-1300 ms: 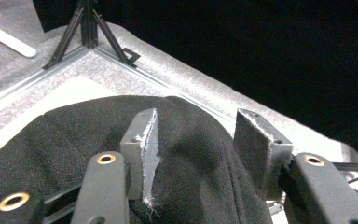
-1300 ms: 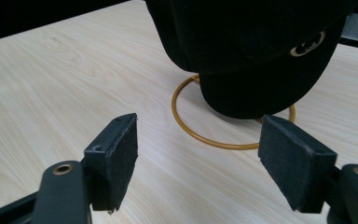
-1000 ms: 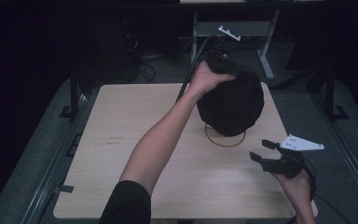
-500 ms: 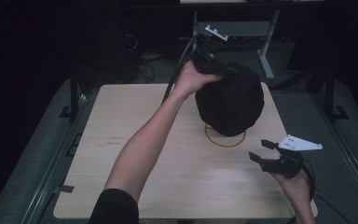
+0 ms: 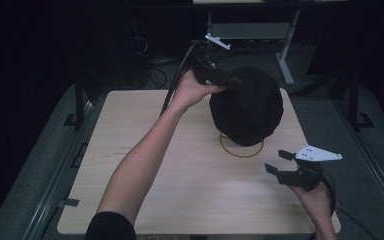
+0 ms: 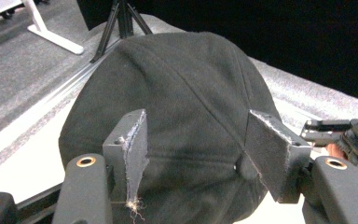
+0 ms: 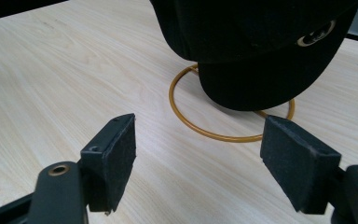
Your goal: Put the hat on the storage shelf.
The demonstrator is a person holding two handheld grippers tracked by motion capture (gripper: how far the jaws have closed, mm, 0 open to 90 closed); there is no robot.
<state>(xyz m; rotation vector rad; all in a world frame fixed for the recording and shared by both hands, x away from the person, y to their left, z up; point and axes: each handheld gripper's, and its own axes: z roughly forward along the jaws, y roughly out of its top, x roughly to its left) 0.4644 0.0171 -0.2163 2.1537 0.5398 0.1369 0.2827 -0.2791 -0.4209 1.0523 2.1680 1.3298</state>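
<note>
High view: a black cap sits on a gold ring stand toward the desk's far right corner. At the crown's far-left side, the left gripper has just been opening, its pads apart and off the fabric — a release, by the look of it. The right gripper waits agape near the right edge. Next, the left should draw clear without snagging the cap.
</note>
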